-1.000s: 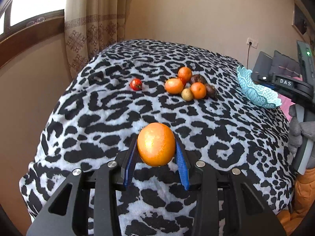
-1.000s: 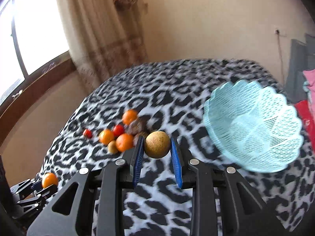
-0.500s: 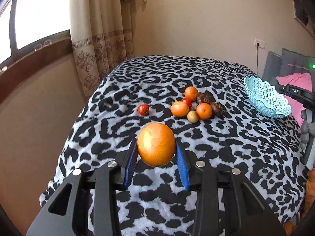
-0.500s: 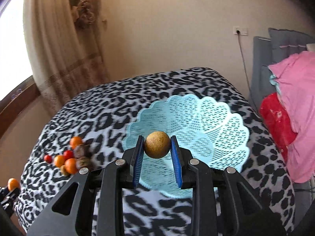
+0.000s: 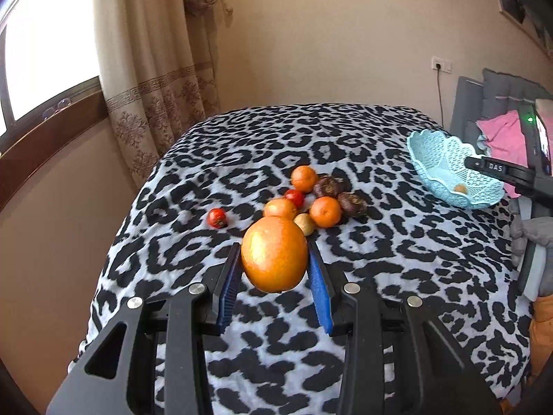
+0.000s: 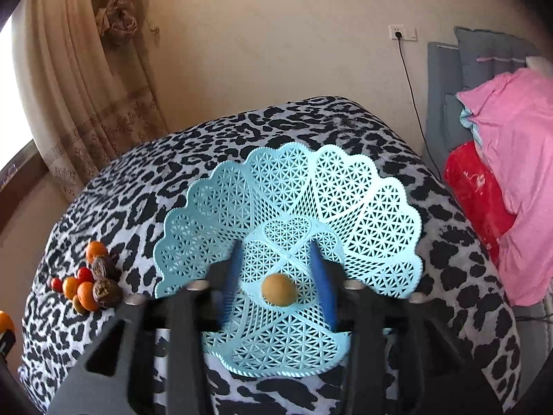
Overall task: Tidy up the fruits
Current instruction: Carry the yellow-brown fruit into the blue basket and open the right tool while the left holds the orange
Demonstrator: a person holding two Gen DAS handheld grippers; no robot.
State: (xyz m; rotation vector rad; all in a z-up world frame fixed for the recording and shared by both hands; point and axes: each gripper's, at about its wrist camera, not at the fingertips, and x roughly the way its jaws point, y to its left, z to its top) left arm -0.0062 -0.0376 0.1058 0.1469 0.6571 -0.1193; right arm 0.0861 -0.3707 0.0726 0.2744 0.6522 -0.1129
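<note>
Right wrist view: the right gripper [image 6: 280, 276] has just been opening, and the small brown fruit [image 6: 278, 289] lies loose in the basket [image 6: 376, 221]. From the basket, the left gripper [image 5: 274, 276], clamping the big orange [image 5: 274, 254], sits well apart, leftward.

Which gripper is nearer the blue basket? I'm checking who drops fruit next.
Right. The right gripper hangs directly over the blue basket; the left gripper, holding an orange, sits well across the bed from it.

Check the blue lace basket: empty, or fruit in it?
Not empty. One small brown fruit lies in the blue lace basket, clear of the right gripper's just-opened jaws.
</note>
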